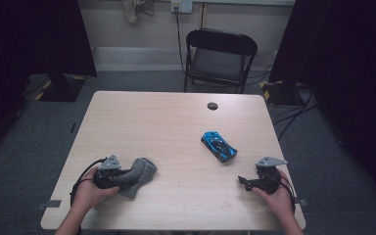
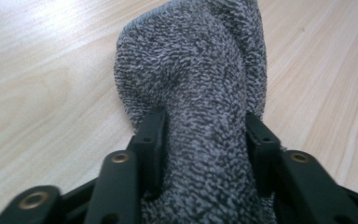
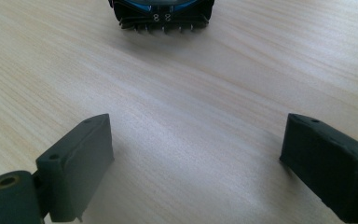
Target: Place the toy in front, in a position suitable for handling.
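Grey terry sock (image 2: 200, 93) is lying at the near left part of the pale wood bench (image 1: 176, 127), bunched and slightly folded, its far end pointing toward the middle of the bench. The left hand-held gripper (image 1: 115, 177) is sitting low over the sock's near end, and in the left gripper view the fabric is running up between the two black jaws, filling the gap from one pad to the other. Both pads are touching the cloth at its sides, so the jaws are standing partly spread and pinching the sock; how hard they are pressing I cannot tell. The person's left hand (image 1: 89, 192) is wrapping the gripper body from behind, with the cable looping off toward the bench's left edge.

Blue toy car (image 1: 219, 146) is resting on the bench right of centre, set at a slant, well apart from the sock. The right hand-held gripper (image 1: 244, 183) is resting near the near right corner, pointing left across the bench, held by the person's right hand (image 1: 276, 196). In the right gripper view its jaws are standing spread wide with bare wood between them, and the car's black rear end (image 3: 162, 16) is showing farther ahead, not touching either jaw.

A black folding chair (image 1: 219, 58) is standing beyond the far edge of the bench.
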### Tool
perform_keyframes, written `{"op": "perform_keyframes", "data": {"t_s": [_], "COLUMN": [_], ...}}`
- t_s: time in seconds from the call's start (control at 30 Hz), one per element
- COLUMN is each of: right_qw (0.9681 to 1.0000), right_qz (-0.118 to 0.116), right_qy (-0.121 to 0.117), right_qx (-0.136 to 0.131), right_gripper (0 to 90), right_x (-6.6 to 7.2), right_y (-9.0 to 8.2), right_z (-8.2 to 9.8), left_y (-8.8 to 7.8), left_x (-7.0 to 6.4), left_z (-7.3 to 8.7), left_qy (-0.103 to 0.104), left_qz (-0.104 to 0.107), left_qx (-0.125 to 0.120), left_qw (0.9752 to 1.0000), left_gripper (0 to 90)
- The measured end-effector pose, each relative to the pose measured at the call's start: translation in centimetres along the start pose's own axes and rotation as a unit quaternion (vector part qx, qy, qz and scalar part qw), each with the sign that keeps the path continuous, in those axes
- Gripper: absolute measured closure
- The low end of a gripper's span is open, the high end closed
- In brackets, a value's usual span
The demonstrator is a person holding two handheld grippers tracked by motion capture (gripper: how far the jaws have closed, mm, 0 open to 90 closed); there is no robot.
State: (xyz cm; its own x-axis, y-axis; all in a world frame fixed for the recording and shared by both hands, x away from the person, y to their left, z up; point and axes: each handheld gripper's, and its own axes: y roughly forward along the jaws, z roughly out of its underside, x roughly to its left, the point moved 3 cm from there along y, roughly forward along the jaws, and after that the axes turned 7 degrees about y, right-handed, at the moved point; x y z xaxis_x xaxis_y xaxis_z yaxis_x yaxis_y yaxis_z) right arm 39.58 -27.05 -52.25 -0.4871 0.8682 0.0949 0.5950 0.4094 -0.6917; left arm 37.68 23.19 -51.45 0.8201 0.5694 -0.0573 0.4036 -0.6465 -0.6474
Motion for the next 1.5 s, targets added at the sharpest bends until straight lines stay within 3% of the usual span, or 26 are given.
{"op": "perform_keyframes", "data": {"t_s": [0.07, 0.1, 0.13, 0.3, 0.53, 0.63, 0.87, 1.2, 1.5], "right_qw": [1.0000, 1.0000, 1.0000, 1.0000, 0.9999, 0.9998, 0.9991, 0.9988, 0.9986], "right_qz": [-0.001, -0.002, -0.002, -0.006, -0.010, -0.014, -0.039, -0.044, -0.052], "right_qy": [-0.001, -0.002, -0.002, 0.004, -0.001, -0.007, 0.008, -0.005, 0.005], "right_qx": [-0.001, -0.005, -0.005, -0.002, -0.009, -0.006, -0.017, -0.019, -0.006], "right_gripper": [9.4, 12.4, 12.4, 14.6, 14.6, 14.6, 14.2, 14.0, 14.0], "right_x": [-0.1, -0.2, -0.2, -0.5, -0.3, 0.1, 0.9, 2.1, 2.2], "right_y": [0.0, 0.0, 0.0, -0.1, -0.3, 0.0, 0.5, 2.2, 4.1], "right_z": [-0.1, -0.1, -0.1, -0.5, -2.0, -2.5, -4.4, -7.2, -8.5], "left_y": [0.1, 0.1, 0.2, 0.5, 0.5, 0.3, -0.3, -0.1, -0.1], "left_x": [-0.1, -0.1, -0.3, -0.7, -1.1, -1.1, -0.8, -0.9, -0.9], "left_z": [0.0, 0.0, 0.0, -0.1, -0.8, -1.2, -1.2, -1.1, -1.1], "left_qy": [-0.009, -0.012, -0.014, 0.006, 0.011, 0.011, 0.007, 0.005, 0.006], "left_qz": [0.002, 0.005, 0.010, 0.015, 0.004, -0.004, -0.014, -0.008, -0.007], "left_qx": [-0.006, -0.007, -0.009, -0.003, 0.017, 0.009, 0.001, 0.002, 0.006], "left_qw": [0.9999, 0.9999, 0.9998, 0.9999, 0.9998, 0.9999, 0.9999, 1.0000, 0.9999], "left_gripper": [50.4, 43.0, 43.0, 28.8, 21.4, 20.4, 16.9, 17.2, 16.9]}}
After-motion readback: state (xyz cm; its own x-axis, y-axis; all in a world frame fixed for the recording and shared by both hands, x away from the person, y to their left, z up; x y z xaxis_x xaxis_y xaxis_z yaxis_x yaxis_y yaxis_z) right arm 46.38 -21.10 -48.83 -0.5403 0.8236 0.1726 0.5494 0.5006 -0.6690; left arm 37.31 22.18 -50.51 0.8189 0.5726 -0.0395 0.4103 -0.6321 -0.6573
